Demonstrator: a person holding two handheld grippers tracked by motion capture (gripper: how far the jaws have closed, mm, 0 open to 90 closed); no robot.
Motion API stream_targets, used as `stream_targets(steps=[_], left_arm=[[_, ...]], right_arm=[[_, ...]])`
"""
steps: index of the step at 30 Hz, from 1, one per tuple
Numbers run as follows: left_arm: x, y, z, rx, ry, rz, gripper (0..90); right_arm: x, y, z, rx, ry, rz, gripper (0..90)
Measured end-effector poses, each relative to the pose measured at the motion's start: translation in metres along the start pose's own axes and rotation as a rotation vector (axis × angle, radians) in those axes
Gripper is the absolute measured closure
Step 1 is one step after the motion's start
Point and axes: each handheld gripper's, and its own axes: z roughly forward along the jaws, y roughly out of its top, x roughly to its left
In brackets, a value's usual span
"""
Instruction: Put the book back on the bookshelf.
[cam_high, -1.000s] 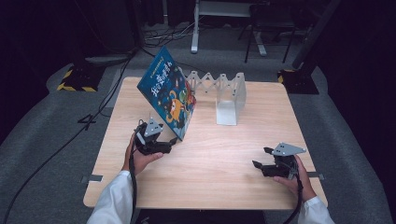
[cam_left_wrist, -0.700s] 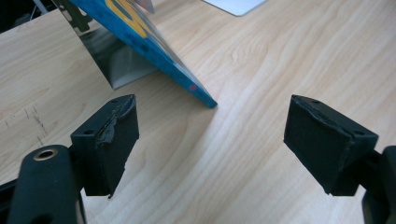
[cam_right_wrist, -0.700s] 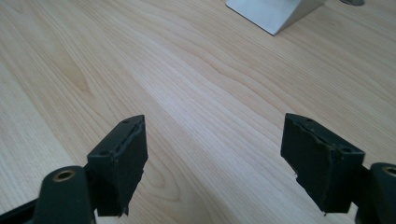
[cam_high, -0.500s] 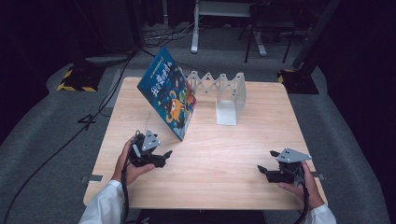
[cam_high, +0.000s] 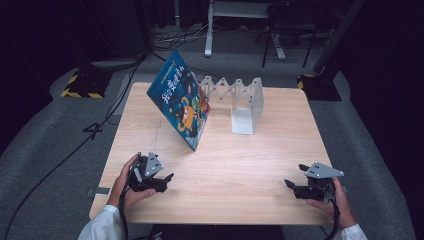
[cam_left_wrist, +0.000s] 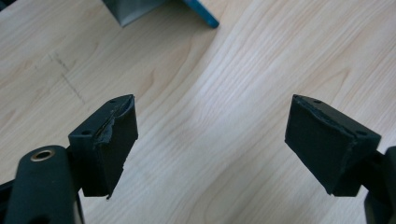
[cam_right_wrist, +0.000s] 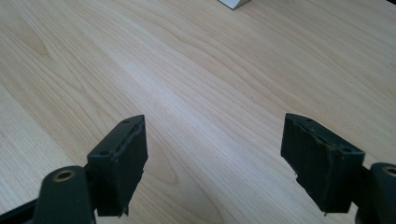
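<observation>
A blue picture book (cam_high: 182, 103) leans tilted against the white folding rack (cam_high: 240, 100), well away from both hand-held grippers, left (cam_high: 159, 181) and right (cam_high: 295, 186), each spread and empty. A nudge could topple the book.

A book (cam_high: 182, 104) leans on the table (cam_high: 235, 165), left of a rack (cam_high: 240, 102).

The high view is lit from above onto the pale wooden table (cam_high: 240, 160), which stands bright while the floor and room around it sink into near black; the picture is soft and low in detail. Both gripper views are evenly lit with a mild sheen on the wood grain; the near black jaws look slightly blurred, with faint soft shadows beneath them.
</observation>
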Motion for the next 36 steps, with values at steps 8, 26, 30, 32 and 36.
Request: stream_targets(steps=[8, 26, 30, 32, 36], left_arm=[[0.003, -0.028, -0.008, 0.038, 0.021, -0.035, 17.7], [0.024, -0.07, -0.02, 0.076, -0.003, -0.155, 17.8], [0.028, -0.078, -0.02, 0.084, -0.008, -0.192, 17.7], [0.031, -0.084, -0.019, 0.066, -0.038, -0.243, 17.7], [0.035, -0.087, -0.017, 0.049, -0.058, -0.284, 15.5]], right_arm=[[-0.007, -0.019, -0.003, 0.025, -0.017, 0.026, 23.6], [-0.032, -0.064, -0.007, 0.045, -0.075, 0.205, 23.6], [-0.036, -0.065, -0.006, 0.063, -0.071, 0.233, 21.2], [-0.038, -0.066, -0.005, 0.061, -0.059, 0.259, 19.2], [-0.038, -0.067, -0.003, 0.056, -0.068, 0.279, 18.0]])
